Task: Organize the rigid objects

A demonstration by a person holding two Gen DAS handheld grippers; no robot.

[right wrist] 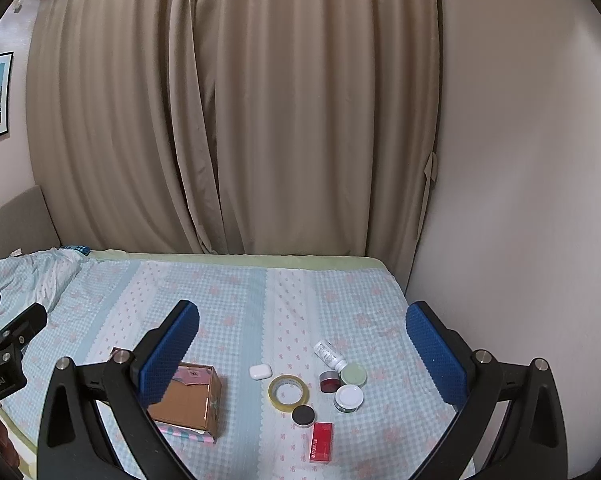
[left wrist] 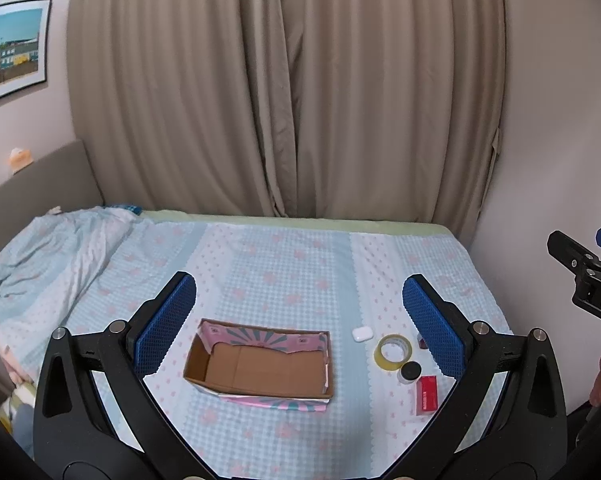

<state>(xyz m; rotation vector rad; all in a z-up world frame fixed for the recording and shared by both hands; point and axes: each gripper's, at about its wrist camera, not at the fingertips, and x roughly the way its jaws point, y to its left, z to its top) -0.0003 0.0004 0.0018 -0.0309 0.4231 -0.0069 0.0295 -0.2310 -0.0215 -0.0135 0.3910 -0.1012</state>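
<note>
Both tools (left wrist: 296, 324) (right wrist: 300, 354) spread above bed (left wrist: 284, 264)

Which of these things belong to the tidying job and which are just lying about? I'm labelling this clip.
Part of the job: cardboard box, white earbud case, tape roll, black-lidded jar, red box, white bottle, red jar, green-lidded jar, white-lidded jar.

Just lying about: rumpled quilt, curtains, framed picture.

A bed (right wrist: 228, 300) in blue checked sheeting is carrying an open cardboard box (left wrist: 260, 364), a tape roll (right wrist: 288, 393), jars and a red packet (right wrist: 321, 442).
</note>
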